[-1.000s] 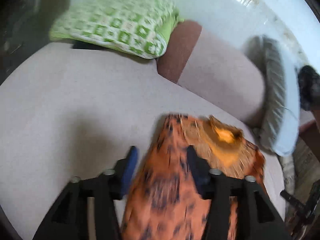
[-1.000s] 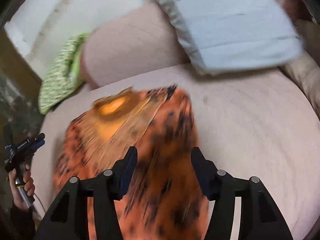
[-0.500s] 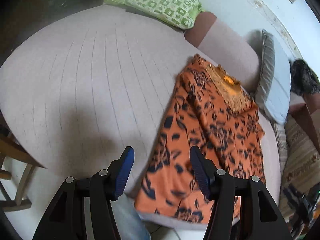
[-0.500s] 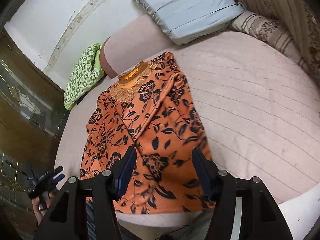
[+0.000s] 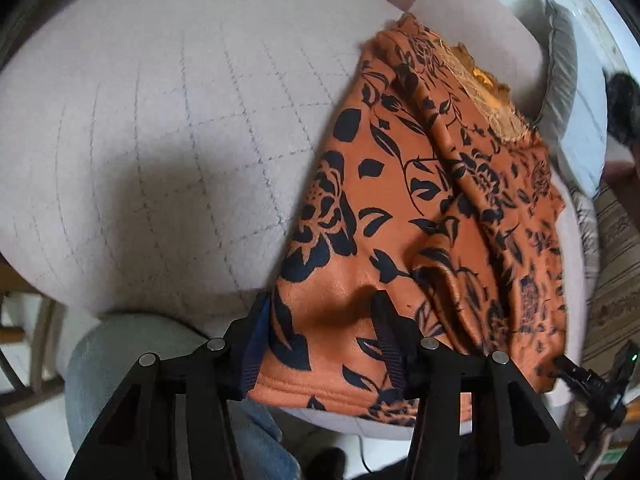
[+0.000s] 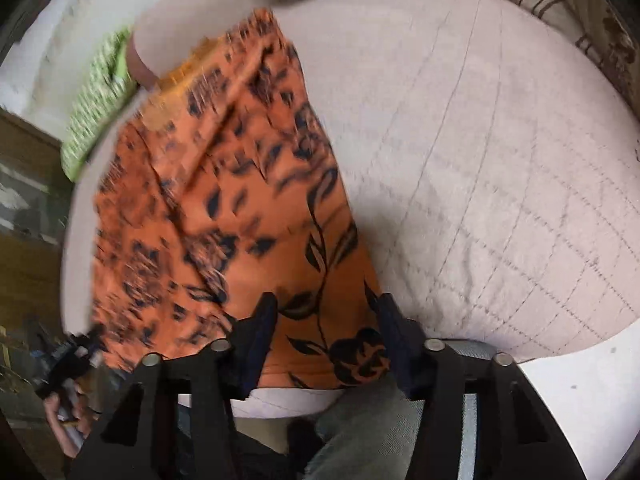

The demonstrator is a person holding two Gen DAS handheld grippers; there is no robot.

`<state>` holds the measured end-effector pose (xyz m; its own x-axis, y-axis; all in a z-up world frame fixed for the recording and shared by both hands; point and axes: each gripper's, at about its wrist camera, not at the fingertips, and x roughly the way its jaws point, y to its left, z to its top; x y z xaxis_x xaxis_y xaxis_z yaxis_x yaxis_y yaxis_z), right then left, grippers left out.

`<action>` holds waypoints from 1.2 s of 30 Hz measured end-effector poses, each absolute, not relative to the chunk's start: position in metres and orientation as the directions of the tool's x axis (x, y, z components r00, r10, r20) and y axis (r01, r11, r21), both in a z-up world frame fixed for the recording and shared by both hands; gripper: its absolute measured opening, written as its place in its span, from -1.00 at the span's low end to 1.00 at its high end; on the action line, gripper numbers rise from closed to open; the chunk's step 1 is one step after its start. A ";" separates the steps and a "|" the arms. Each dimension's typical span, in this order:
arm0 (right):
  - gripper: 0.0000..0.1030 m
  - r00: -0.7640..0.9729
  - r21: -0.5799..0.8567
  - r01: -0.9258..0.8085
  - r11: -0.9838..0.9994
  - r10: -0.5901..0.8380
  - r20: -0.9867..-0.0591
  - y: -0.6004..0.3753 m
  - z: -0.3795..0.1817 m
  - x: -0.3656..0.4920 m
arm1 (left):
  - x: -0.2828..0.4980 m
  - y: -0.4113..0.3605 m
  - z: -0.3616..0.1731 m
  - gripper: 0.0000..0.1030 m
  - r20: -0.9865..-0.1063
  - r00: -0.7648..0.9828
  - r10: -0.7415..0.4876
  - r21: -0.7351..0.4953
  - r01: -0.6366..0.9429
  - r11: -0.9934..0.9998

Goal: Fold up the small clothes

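An orange garment [image 5: 404, 208] with a dark floral print and a gold neckline lies lengthwise on a pale quilted cushion [image 5: 152, 128], its hem at the near edge. My left gripper [image 5: 320, 336] is open, its jaws either side of the hem's left corner. The garment also shows in the right wrist view [image 6: 224, 200], blurred. My right gripper [image 6: 326, 340] is open, its jaws straddling the hem's right corner. Neither gripper holds cloth.
The cushion [image 6: 500, 160] spreads wide on both sides of the garment. A green patterned pillow [image 6: 96, 108] and a grey-blue pillow [image 5: 568, 92] lie at the back. The person's jeans-clad knees [image 5: 120, 364] are just below the cushion's near edge.
Both grippers have pulled back from the neckline end and come down to the near hem, one at each corner. The garment now lies spread flat on the cushion.
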<state>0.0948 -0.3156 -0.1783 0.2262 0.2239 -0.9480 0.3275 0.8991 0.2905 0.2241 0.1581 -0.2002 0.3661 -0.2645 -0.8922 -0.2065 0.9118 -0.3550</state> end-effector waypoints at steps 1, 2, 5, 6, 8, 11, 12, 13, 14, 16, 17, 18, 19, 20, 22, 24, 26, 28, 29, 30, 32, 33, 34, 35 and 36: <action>-0.54 0.203 0.260 0.332 0.907 0.200 -0.959 -0.313 -0.184 0.094 | 0.226 0.156 -0.201 -0.08 -0.897 0.368 -0.246 -0.335 -0.201 0.920; -0.77 0.180 0.244 0.330 0.912 0.193 -0.965 -0.309 -0.189 0.093 | 0.226 0.156 -0.202 -0.27 -0.900 0.370 -0.230 -0.321 -0.207 0.924; -0.83 0.201 0.230 0.335 0.914 0.169 -0.965 -0.306 -0.176 0.085 | 0.221 0.162 -0.190 -0.89 -0.895 0.360 -0.262 -0.341 -0.174 0.924; -0.84 0.221 0.233 0.338 0.912 0.164 -0.961 -0.307 -0.168 0.082 | 0.215 0.166 -0.181 -0.89 -0.884 0.382 -0.269 -0.357 -0.178 0.917; -0.85 0.262 0.265 0.342 0.901 0.180 -0.948 -0.310 -0.147 0.073 | 0.207 0.175 -0.163 -0.89 -0.858 0.424 -0.291 -0.386 -0.158 0.909; -0.86 0.254 0.230 0.327 0.916 0.149 -0.956 -0.309 -0.137 0.069 | 0.208 0.181 -0.163 -0.89 -0.872 0.416 -0.258 -0.352 -0.166 0.921; -0.86 0.232 0.223 0.336 0.915 0.149 -0.961 -0.311 -0.145 0.071 | 0.211 0.181 -0.171 -0.89 -0.884 0.398 -0.244 -0.334 -0.173 0.927; -0.86 0.199 0.210 0.351 0.912 0.147 -0.969 -0.316 -0.158 0.075 | 0.213 0.180 -0.180 -0.89 -0.899 0.370 -0.235 -0.321 -0.190 0.928; -0.86 0.167 0.199 0.363 0.910 0.147 -0.975 -0.319 -0.170 0.079 | 0.216 0.181 -0.191 -0.89 -0.910 0.341 -0.238 -0.320 -0.207 0.925; -0.86 0.124 0.188 0.379 0.906 0.151 -0.981 -0.322 -0.183 0.079 | 0.215 0.183 -0.197 -0.88 -0.912 0.337 -0.234 -0.319 -0.223 0.921; -0.86 0.127 0.180 0.376 0.909 0.142 -0.982 -0.321 -0.181 0.077 | 0.212 0.182 -0.192 -0.87 -0.908 0.353 -0.226 -0.313 -0.213 0.926; -0.86 0.130 0.157 0.362 0.919 0.117 -0.985 -0.318 -0.175 0.077 | 0.211 0.179 -0.188 -0.86 -0.907 0.367 -0.206 -0.291 -0.194 0.937; -0.86 0.130 0.129 0.346 0.929 0.089 -0.988 -0.315 -0.172 0.076 | 0.212 0.175 -0.188 -0.84 -0.910 0.370 -0.187 -0.266 -0.176 0.948; -0.85 0.127 0.117 0.335 0.935 0.078 -0.989 -0.314 -0.172 0.077 | 0.214 0.173 -0.190 -0.81 -0.917 0.356 -0.179 -0.252 -0.169 0.953; -0.80 0.121 0.127 0.315 0.941 0.093 -0.988 -0.313 -0.176 0.078 | 0.213 0.171 -0.192 -0.80 -0.928 0.320 -0.191 -0.256 -0.176 0.951; -0.74 0.154 0.173 0.323 0.930 0.128 -0.980 -0.317 -0.169 0.074 | 0.206 0.177 -0.178 -0.81 -0.906 0.337 -0.257 -0.333 -0.187 0.924; -0.45 0.227 0.208 0.312 0.927 0.139 -0.964 -0.318 -0.148 0.068 | 0.196 0.182 -0.153 -0.80 -0.880 0.374 -0.293 -0.379 -0.178 0.908; -0.05 0.313 0.258 0.294 0.920 0.162 -0.936 -0.318 -0.123 0.065 | 0.190 0.183 -0.127 -0.65 -0.851 0.425 -0.309 -0.407 -0.161 0.899; 0.03 0.360 0.283 0.274 0.919 0.175 -0.916 -0.317 -0.110 0.067 | 0.190 0.181 -0.109 -0.38 -0.826 0.468 -0.313 -0.419 -0.141 0.897; 0.06 0.406 0.302 0.247 0.921 0.184 -0.895 -0.315 -0.096 0.072 | 0.191 0.178 -0.095 -0.08 -0.810 0.499 -0.308 -0.419 -0.127 0.899; 0.34 0.478 0.336 0.209 0.919 0.204 -0.854 -0.312 -0.074 0.081 | 0.192 0.173 -0.072 0.06 -0.786 0.542 -0.297 -0.414 -0.105 0.904; 0.40 0.513 0.357 0.181 0.916 0.222 -0.830 -0.308 -0.064 0.092 | 0.200 0.167 -0.063 0.07 -0.775 0.556 -0.302 -0.414 -0.085 0.906; 0.40 0.545 0.379 0.155 0.912 0.241 -0.803 -0.305 -0.056 0.104 | 0.205 0.165 -0.057 0.07 -0.771 0.559 -0.307 -0.414 -0.073 0.907; 0.40 0.568 0.396 0.142 0.907 0.252 -0.783 -0.302 -0.052 0.117 | 0.218 0.158 -0.053 0.07 -0.770 0.558 -0.310 -0.412 -0.062 0.909; 0.40 0.588 0.407 0.138 0.903 0.256 -0.767 -0.301 -0.048 0.130 | 0.227 0.155 -0.052 0.07 -0.769 0.559 -0.310 -0.409 -0.058 0.911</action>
